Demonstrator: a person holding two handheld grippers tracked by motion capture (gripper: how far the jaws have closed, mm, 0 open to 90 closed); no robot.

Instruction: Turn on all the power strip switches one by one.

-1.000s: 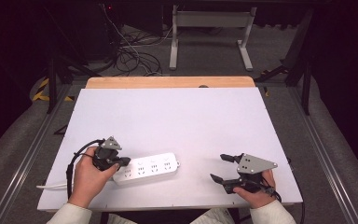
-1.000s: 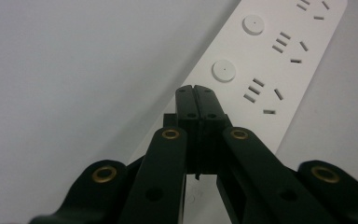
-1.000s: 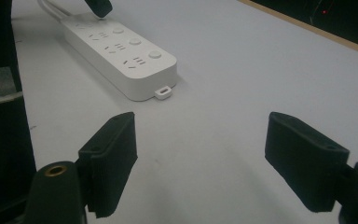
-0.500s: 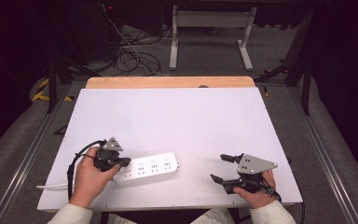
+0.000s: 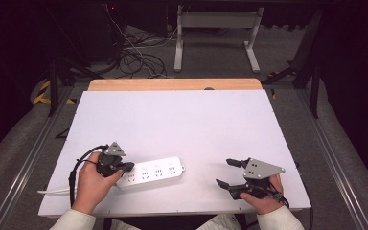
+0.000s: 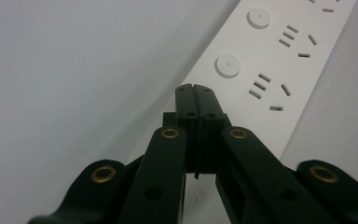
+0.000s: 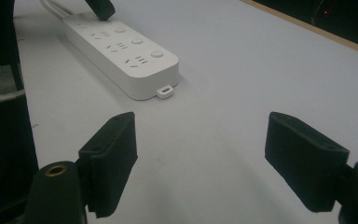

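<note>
Currently, your left gripper [image 5: 127,166] is clenched with nothing between its jaws, its tips on the left end of the power strip [image 5: 153,171], which lies flat near the counter's [image 5: 182,120] front edge. Your right gripper [image 5: 229,173] is released, jaws wide, near the front right corner.

Gripping the left gripper [image 5: 127,166] in the left hand [image 5: 92,184] at seven o'clock, jaws pressed tight together, tips pointing toward three o'clock. Holding the right gripper [image 5: 229,173] in the right hand [image 5: 263,200] at five o'clock, jaws spread wide apart with nothing between, aiming toward nine o'clock. Entering with both forearms from six o'clock.
</note>
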